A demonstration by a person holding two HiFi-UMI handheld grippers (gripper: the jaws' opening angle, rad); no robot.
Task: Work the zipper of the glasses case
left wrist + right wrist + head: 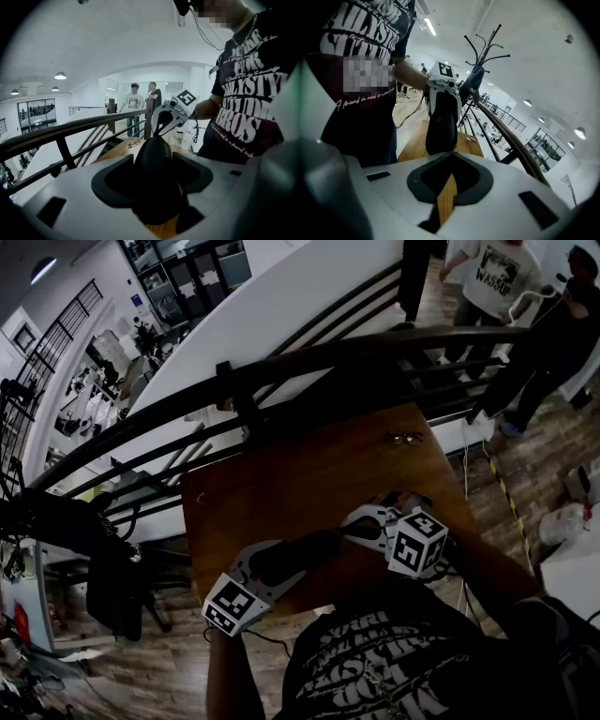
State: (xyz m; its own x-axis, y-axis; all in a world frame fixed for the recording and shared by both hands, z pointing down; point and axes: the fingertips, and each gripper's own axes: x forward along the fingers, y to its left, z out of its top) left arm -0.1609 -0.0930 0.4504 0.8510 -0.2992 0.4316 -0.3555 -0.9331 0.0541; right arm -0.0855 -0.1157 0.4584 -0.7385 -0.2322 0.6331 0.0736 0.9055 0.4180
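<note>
Head view | left gripper (pixel 281 565) level, clamping glasses case (pixel 302 552) over desk (pixel 309 470) near edge | right gripper (pixel 354 525) jaws pressed together at case end

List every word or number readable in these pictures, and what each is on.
"BROS": black T-shirt of the person doing the task; its other lines are too warped to read.
"WASSUP", as far as it reads: a bystander's white T-shirt.
Faint mark on the glasses case: too small to read.
</note>
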